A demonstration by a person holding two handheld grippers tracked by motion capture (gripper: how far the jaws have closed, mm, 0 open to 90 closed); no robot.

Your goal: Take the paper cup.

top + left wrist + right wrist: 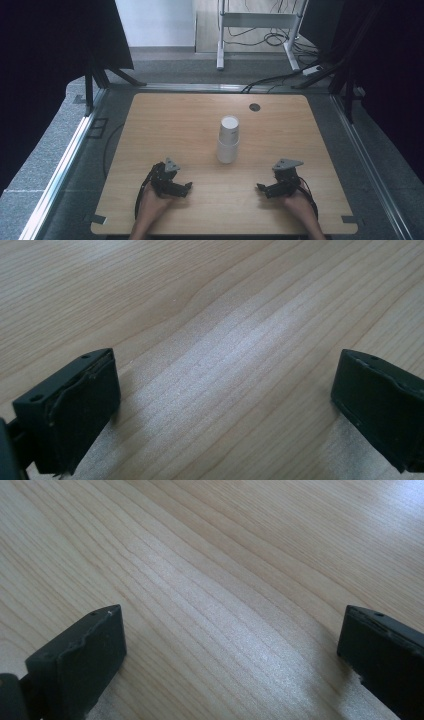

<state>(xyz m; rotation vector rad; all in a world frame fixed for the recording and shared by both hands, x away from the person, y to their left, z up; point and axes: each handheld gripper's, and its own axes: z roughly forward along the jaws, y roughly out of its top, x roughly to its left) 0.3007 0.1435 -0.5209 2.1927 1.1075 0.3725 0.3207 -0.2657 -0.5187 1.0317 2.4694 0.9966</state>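
A stack of white paper cups (228, 139) stands upright in the middle of the wooden table (170, 115). My left gripper (189, 186) rests low near the front left of the table, its jaws pointing right toward the centre. My right gripper (260, 188) sits near the front right, jaws pointing left. Both are well short of the cups. In the left gripper view the left gripper (225, 385) stands open over bare wood. The right gripper (232, 635) in its own view is open too, with nothing between its jaws.
A small dark round hole (255, 107) lies in the tabletop near the far edge. Metal rails (65, 160) run along both sides of the table. Desk legs and cables (260, 40) stand on the floor beyond the far edge.
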